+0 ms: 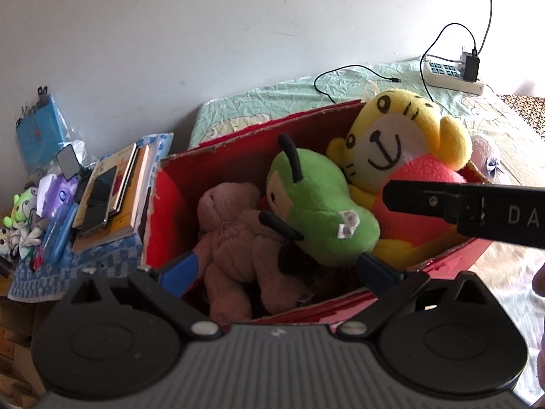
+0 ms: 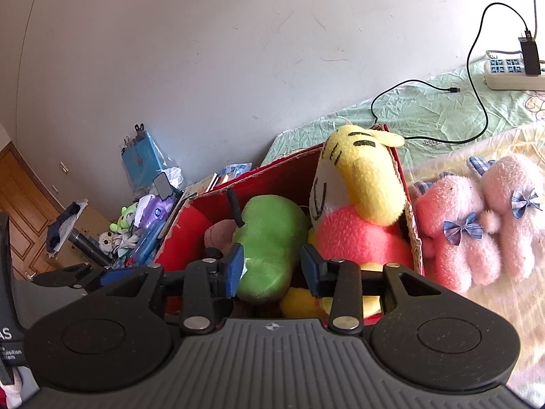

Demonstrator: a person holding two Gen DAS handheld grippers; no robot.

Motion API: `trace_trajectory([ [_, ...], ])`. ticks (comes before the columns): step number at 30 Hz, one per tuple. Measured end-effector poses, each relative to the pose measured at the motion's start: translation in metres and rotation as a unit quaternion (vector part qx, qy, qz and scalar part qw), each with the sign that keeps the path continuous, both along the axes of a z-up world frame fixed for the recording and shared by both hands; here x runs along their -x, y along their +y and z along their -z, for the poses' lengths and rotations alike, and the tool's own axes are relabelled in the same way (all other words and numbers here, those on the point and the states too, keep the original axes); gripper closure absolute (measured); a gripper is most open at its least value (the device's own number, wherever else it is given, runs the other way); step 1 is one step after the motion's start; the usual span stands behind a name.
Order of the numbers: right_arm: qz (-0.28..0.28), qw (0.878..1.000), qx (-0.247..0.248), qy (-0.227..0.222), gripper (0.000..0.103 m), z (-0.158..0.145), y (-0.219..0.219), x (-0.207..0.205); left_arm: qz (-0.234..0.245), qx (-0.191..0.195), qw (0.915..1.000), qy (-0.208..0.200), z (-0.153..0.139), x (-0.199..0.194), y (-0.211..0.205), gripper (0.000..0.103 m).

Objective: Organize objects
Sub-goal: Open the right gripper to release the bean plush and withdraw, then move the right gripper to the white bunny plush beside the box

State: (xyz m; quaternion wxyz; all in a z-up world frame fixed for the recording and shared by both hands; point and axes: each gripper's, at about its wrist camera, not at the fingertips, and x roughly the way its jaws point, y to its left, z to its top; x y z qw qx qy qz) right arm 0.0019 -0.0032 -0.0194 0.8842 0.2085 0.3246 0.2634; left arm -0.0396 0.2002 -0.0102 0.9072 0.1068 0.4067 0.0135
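A red cardboard box (image 1: 177, 184) is sitting on the bed (image 1: 259, 102), packed with soft toys. A green plush (image 1: 316, 204) with black antennae is lying in the middle, a brown plush (image 1: 235, 225) is slumping at its 9 o'clock, and a yellow tiger plush (image 1: 402, 143) with a pink body is leaning at its 2 o'clock, face turned up toward the wall.

The left tool (image 1: 282, 269) is hanging over the near edge of the box with its blue pads spread wide — nothing is clamped between them, though the brown plush and the green one are lying in the gap below. The right tool (image 2: 272, 269) is standing partly apart, its jaws bracketing the near end of the green plush; whether the left pad is touching the fabric I cannot tell.

The green plush is lying with its long axis running from 10 o'clock to 4 o'clock in the left wrist view, antennae end toward 10. Two pink plush toys (image 2: 477, 225) with blue bows are resting on the bed outside the box, at its 3 o'clock.
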Motion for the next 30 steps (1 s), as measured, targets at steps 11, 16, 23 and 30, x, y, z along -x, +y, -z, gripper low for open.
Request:
trace_trajectory([
  [11, -0.014, 1.000, -0.009, -0.001, 0.053, -0.003, -0.002, 0.018, -0.012, 0.016, 0.9998, 0.003, -0.010, 0.014, 0.004, 0.002],
  [16, -0.023, 1.000, -0.012, 0.000, 0.053, -0.004, -0.005, 0.028, -0.010, 0.018, 0.9998, 0.003, -0.013, 0.025, 0.002, 0.002],
  [23, -0.031, 0.999, -0.022, 0.006, 0.053, 0.000, -0.014, 0.037, -0.014, 0.023, 0.9995, 0.016, -0.009, 0.032, 0.002, 0.002],
  [30, -0.059, 0.997, -0.030, 0.034, 0.053, 0.009, -0.028, 0.033, -0.026, 0.012, 0.9992, 0.028, -0.001, 0.038, -0.011, 0.002],
])
